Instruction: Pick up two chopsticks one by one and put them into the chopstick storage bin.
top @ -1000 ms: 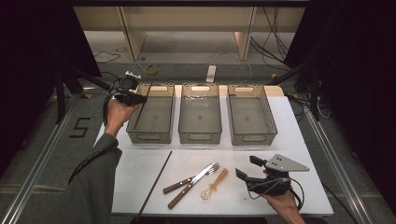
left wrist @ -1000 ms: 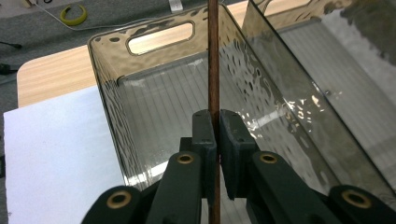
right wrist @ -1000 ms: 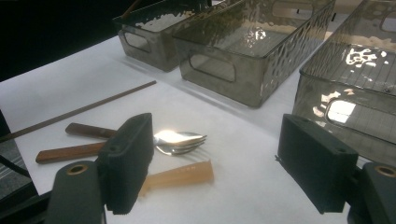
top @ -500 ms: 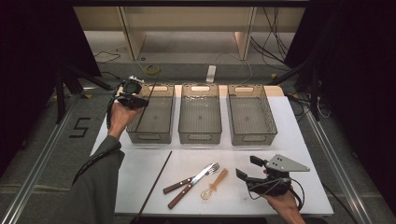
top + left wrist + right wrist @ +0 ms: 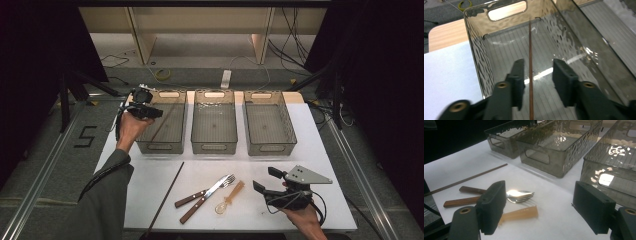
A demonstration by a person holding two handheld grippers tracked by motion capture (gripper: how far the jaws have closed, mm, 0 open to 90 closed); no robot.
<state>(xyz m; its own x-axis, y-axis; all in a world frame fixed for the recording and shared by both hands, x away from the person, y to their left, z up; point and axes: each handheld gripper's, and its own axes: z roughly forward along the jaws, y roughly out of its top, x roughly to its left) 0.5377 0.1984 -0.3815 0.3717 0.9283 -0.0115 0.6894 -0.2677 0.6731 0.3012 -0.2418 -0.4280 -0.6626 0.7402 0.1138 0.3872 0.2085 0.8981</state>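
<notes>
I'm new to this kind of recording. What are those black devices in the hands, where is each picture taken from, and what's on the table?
A person holds a hand-held two-jaw gripper in each hand; there is no robot arm. The high view looks down on the white table. The other two views come from cameras riding on the grippers, looking along their black jaws.

The left gripper is open over the left bin, where a chopstick lies between its jaws, not gripped. The right gripper rests open at the near right, holding nothing.

Two more bins, middle and right, stand alongside. Near the person lie another chopstick, two wood-handled pieces, the fork clearest, and a translucent spoon.
</notes>
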